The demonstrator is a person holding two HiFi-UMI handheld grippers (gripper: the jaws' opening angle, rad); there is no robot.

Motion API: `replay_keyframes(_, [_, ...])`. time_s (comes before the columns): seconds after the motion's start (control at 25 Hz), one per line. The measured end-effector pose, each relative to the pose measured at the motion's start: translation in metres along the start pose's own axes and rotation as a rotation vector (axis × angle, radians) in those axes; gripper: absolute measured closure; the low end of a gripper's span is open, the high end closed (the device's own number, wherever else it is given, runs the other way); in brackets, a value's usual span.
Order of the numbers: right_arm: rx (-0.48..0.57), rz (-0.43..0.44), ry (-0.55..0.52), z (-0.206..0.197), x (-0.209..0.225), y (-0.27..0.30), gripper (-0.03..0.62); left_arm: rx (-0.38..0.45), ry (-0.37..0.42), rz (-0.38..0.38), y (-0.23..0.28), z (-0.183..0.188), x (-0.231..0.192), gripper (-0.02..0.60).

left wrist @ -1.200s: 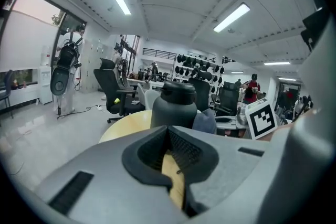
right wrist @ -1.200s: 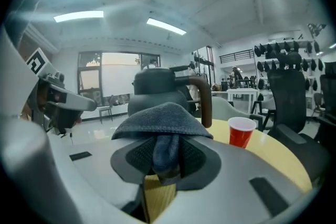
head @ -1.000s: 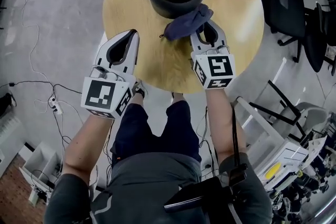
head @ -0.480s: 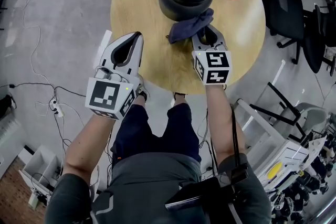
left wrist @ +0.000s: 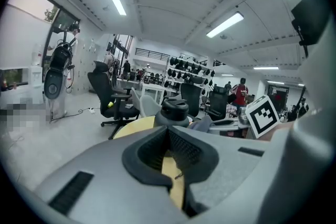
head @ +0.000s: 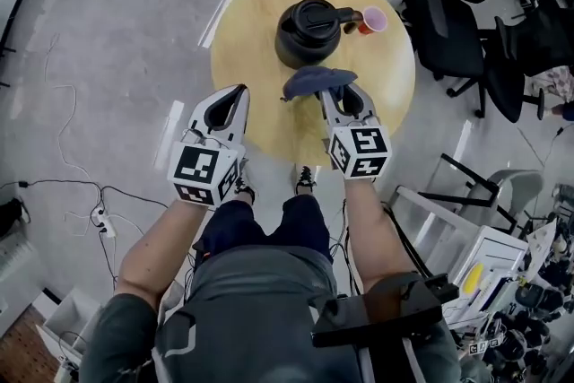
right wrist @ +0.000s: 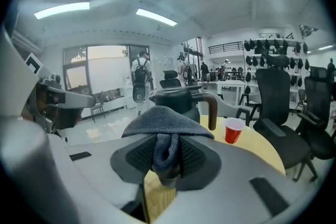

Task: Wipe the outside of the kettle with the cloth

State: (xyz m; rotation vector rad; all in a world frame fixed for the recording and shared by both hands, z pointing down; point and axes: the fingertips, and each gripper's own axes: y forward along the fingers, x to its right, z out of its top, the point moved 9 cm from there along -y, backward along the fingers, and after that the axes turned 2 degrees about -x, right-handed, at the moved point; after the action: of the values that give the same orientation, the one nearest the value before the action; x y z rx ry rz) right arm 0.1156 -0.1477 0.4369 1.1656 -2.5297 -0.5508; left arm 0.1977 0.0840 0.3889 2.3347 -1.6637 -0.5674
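a round wooden table (head: 254,94) carries 1 black kettle (head: 308,31) and 1 red cup (head: 372,19) beside it.

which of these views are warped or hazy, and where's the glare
Head view: sharp and evenly lit, only its edges bend, and the black kettle shows little detail. Left gripper view: strong fisheye, dark corners, ceiling lights glaring. Right gripper view: same fisheye, hazier, the cloth in the jaws fairly sharp.

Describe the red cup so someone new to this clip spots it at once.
Start at the round wooden table, whose far side holds a black kettle. Just right of the kettle stands the red cup: the only bright thing there, unlike the dark kettle and grey-blue cloth.
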Motion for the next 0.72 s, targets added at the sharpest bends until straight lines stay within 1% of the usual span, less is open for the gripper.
replay_keyframes(0.16, [0.046, -0.051, -0.005, 0.024, -0.013, -0.009, 0.482, 0.013, 0.031, -0.05, -0.017, 0.019, -0.004, 0.572])
replay_keyframes(0.28, [0.074, -0.06, 0.007, 0.038, -0.025, -0.003, 0.482, 0.005, 0.02, -0.077, -0.029, 0.027, -0.013, 0.572])
replay_keyframes(0.44, [0.073, -0.073, 0.022, 0.049, -0.028, -0.003, 0.482, 0.023, 0.05, -0.097, -0.028, 0.034, -0.01, 0.572])
replay_keyframes(0.52, [0.072, -0.055, 0.017, 0.052, -0.029, 0.003, 0.482, 0.03, 0.066, -0.09, -0.023, 0.032, -0.012, 0.572])
replay_keyframes(0.64, [0.068, -0.047, 0.007, 0.047, -0.021, 0.021, 0.482, 0.015, 0.064, -0.073, -0.005, 0.022, -0.018, 0.572])
replay_keyframes(0.72, [0.078, -0.042, 0.009, 0.037, -0.017, 0.03, 0.482, -0.002, 0.103, -0.036, 0.004, 0.014, -0.02, 0.572])
